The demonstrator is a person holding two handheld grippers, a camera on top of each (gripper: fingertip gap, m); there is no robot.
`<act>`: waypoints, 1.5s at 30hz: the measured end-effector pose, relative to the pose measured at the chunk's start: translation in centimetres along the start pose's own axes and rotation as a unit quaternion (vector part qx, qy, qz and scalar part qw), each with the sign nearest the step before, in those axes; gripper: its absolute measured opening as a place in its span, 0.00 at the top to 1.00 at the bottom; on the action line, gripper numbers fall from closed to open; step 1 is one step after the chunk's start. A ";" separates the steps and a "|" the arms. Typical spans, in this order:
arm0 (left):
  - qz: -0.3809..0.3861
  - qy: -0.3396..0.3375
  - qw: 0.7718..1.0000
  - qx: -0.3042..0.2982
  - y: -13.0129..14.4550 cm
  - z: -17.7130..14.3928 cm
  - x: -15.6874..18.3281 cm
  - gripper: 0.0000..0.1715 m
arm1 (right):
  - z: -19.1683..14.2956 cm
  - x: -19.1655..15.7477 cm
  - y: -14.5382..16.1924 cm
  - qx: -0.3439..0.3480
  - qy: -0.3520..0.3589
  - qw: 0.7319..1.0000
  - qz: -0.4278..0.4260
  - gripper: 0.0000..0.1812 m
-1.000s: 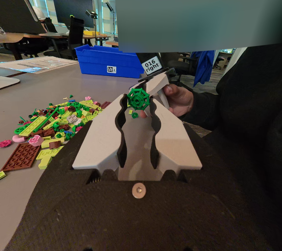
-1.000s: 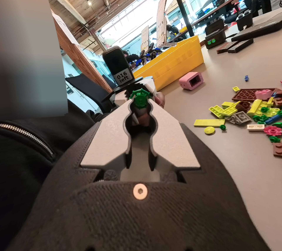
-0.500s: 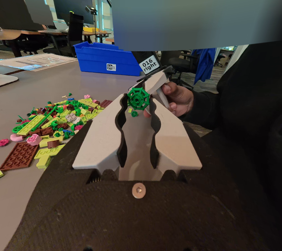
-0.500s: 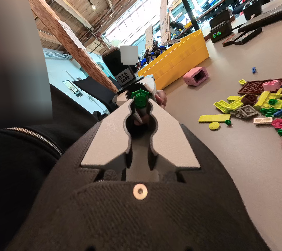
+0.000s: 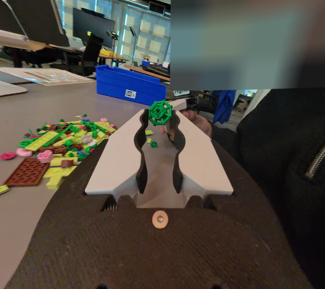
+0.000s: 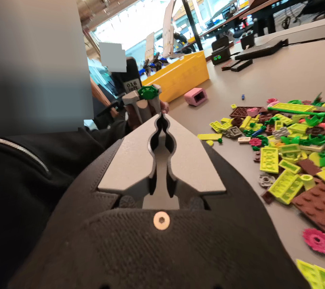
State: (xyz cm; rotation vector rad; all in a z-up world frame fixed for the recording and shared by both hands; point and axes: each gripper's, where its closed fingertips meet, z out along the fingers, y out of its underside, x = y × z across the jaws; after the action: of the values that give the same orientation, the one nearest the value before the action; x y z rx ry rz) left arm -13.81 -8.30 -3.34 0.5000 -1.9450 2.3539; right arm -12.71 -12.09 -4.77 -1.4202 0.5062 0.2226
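Left tool [image 5: 159, 113] grips spoked green plastic wheel [image 5: 159, 113].

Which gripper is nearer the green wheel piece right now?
Left. The left gripper pinches the green wheel piece between its fingertips. The right gripper is shut and empty, apart from the piece, which sits up and to the left beyond its tips in its own view.

brick pile [image 5: 58, 141] on table [image 5: 52, 101], bin [image 5: 130, 85] behind.
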 end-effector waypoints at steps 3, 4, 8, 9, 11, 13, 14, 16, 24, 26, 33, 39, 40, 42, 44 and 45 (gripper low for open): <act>-0.052 0.028 0.998 0.017 -0.4 0.3 0.1 0.85 | 1.0 -0.1 0.5 -0.006 0.037 0.995 -0.094 1.00; -0.069 0.031 0.997 0.017 -0.3 0.2 -0.1 0.85 | 1.3 -0.3 0.6 -0.006 0.043 0.992 -0.119 1.00; -0.159 0.071 0.984 0.024 0.0 0.2 0.0 0.85 | 1.9 -1.3 -0.4 0.029 0.078 0.971 -0.226 0.78; -0.172 0.075 0.982 0.020 0.2 0.5 0.0 0.85 | 2.0 -1.6 -0.4 0.029 0.083 0.964 -0.250 0.76; -0.196 0.100 0.975 0.004 0.8 0.9 0.6 0.86 | 2.3 -2.3 -0.5 0.030 0.092 0.950 -0.298 0.75; -0.220 0.120 0.968 -0.007 1.2 1.3 1.2 0.86 | 2.7 -2.7 -0.3 0.025 0.099 0.935 -0.339 0.74; -0.227 0.125 0.966 -0.016 1.6 1.5 1.4 0.86 | 2.9 -2.7 -0.1 0.015 0.105 0.930 -0.353 0.76; -0.226 0.125 0.966 -0.028 2.1 1.7 1.6 0.86 | 3.3 -2.5 0.9 -0.011 0.103 0.926 -0.364 0.82; -0.160 0.062 0.984 -0.046 2.6 1.3 0.3 0.85 | 2.3 -1.1 1.4 -0.041 0.090 0.955 -0.279 0.95; -0.155 0.063 0.985 -0.050 2.7 1.2 0.4 0.90 | 2.2 -0.8 1.7 -0.059 0.091 0.955 -0.276 0.96; -0.168 0.033 0.984 -0.050 2.8 1.2 -0.7 0.93 | 2.0 -0.5 1.9 -0.077 0.146 0.890 -0.425 0.96; -0.300 0.121 0.945 -0.047 2.9 1.6 0.6 0.66 | 2.9 -1.4 2.3 -0.071 0.163 0.834 -0.523 0.96; -0.289 0.119 0.948 -0.055 3.2 1.7 0.8 0.70 | 3.0 -1.8 2.3 -0.061 0.152 0.838 -0.520 0.96; -0.262 0.120 0.955 -0.069 3.5 1.8 1.4 0.82 | 3.1 -2.2 2.3 -0.050 0.139 0.847 -0.510 0.96; -0.244 0.110 0.960 -0.076 3.7 1.8 1.3 0.83 | 3.0 -2.1 2.4 -0.056 0.134 0.847 -0.511 0.96; -0.237 0.100 0.963 -0.079 3.8 1.8 1.1 0.83 | 3.0 -2.0 2.5 -0.063 0.135 0.844 -0.515 0.96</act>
State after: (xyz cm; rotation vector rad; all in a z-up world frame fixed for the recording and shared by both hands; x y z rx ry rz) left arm -15.35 -10.97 -6.36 0.6070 -1.6762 1.8607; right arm -14.97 -8.51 -5.91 -1.6770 -0.1083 -0.8367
